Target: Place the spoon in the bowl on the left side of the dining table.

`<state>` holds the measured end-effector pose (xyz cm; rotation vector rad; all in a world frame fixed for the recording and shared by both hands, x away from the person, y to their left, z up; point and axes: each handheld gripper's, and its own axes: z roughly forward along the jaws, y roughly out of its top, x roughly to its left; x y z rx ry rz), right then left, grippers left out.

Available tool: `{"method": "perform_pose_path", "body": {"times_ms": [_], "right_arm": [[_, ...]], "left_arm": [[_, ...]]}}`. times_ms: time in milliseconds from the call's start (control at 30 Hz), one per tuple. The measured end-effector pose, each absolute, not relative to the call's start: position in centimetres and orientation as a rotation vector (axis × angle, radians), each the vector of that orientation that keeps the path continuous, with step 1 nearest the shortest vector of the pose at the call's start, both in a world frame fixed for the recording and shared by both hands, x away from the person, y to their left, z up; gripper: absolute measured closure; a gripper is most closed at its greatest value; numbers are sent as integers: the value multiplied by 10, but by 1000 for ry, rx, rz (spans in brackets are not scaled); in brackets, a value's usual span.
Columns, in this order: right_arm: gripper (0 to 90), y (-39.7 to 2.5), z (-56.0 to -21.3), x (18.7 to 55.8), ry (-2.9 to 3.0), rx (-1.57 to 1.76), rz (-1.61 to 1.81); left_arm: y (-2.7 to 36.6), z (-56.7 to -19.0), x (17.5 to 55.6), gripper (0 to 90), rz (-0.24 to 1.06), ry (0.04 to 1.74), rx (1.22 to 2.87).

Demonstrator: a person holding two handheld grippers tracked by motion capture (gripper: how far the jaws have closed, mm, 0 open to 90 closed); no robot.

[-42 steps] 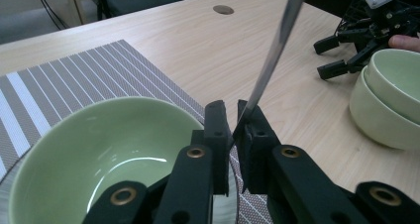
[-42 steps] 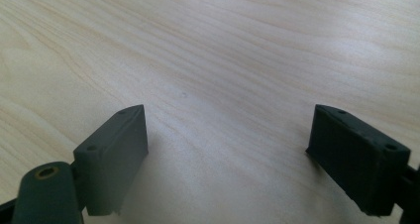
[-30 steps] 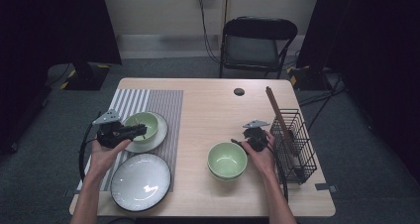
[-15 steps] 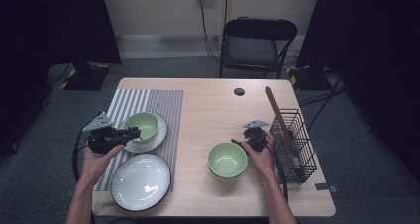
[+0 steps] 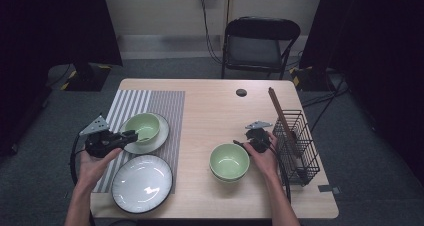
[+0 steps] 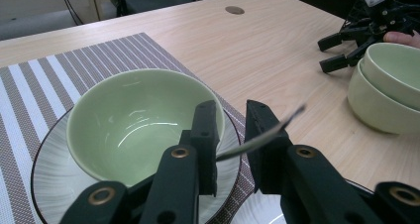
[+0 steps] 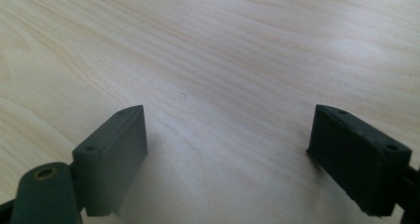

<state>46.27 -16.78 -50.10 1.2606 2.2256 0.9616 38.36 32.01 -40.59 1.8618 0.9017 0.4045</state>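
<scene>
A green bowl [image 5: 143,126] [image 6: 138,115] sits in a small white plate [image 5: 162,136] [image 6: 49,194] on a striped placemat [image 5: 150,101]. My left gripper [image 5: 133,134] [image 6: 230,115] hovers at the plate's near-left rim, its jaws a narrow gap apart and gripping nothing. A thin grey sliver that I cannot identify crosses its right jaw. Two stacked green bowls [image 5: 229,162] [image 6: 386,85] stand right of centre. My right gripper [image 5: 239,145] [image 6: 332,50] [image 7: 223,159] rests beside them, wide open over bare wood.
A large white plate [image 5: 142,182] lies near the front edge, below the left gripper. A black wire rack [image 5: 300,141] with a wooden stick [image 5: 280,111] stands at the right edge. A black round cap [image 5: 241,92] sits far back, with a folding chair [image 5: 260,41] beyond the table.
My left gripper has drawn back from over the green bowl, leftward and toward the person. The bowl and plate stay put. The right gripper has not moved.
</scene>
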Motion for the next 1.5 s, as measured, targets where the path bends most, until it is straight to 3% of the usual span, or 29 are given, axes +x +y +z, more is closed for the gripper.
{"method": "perform_pose_path", "body": {"times_ms": [200, 800, 933, 1500], "right_arm": [[142, -168, -501, 463, 2226, 1259, 961], [142, -168, -501, 463, 2226, 1259, 960], [142, -168, -501, 463, 2225, 1262, 962], [135, -168, -501, 464, 2228, 1263, 962]], "left_arm": [[323, -406, 385, 793, 404, 906, 1861], [311, -393, 368, 783, 365, 886, 1783], [307, -401, 364, 832, 348, 902, 1802], [311, -435, 369, 791, 344, 964, 1872]]}}
